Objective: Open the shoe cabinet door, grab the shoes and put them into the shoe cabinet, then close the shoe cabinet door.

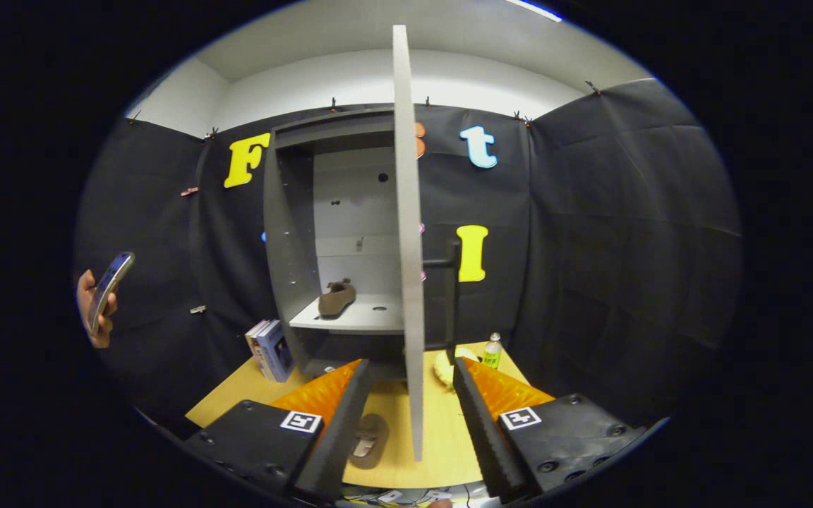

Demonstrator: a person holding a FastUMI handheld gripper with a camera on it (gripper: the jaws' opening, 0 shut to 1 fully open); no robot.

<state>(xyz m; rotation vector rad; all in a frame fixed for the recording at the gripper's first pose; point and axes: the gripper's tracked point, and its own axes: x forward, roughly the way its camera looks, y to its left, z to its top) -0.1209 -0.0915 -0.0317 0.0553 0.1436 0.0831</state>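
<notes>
Far left, a hand [96, 310] holds up a phone [110, 286] against the black cloth wall [625, 233]. Next, a small stack of books [270, 349] stands on the wooden table [237, 391], just beside the shoe cabinet [290, 240]; their covers are too small to read. The cabinet is open, and one brown shoe [336, 298] lies on its pale shelf [357, 317], toward the shelf's left side, with bare shelf to its right. The cabinet door [408, 240] is swung out edge-on, its thin edge running down between the fingers of the tool [412, 413], closer to the right finger. The fingers stand wide apart and grip nothing. The second shoe [369, 441] lies sole-up on the table between them, just left of the door's edge, near the left finger. Each finger carries a square black-and-white marker tag. Right of the door, its dark handle [449, 296] sticks out, with a yellowish object [444, 368] on the table below it, too blurred to name. Beyond that stands a green-labelled bottle [492, 351], its label unreadable, near the table's far right corner. White wall and ceiling show above the cloth.
</notes>
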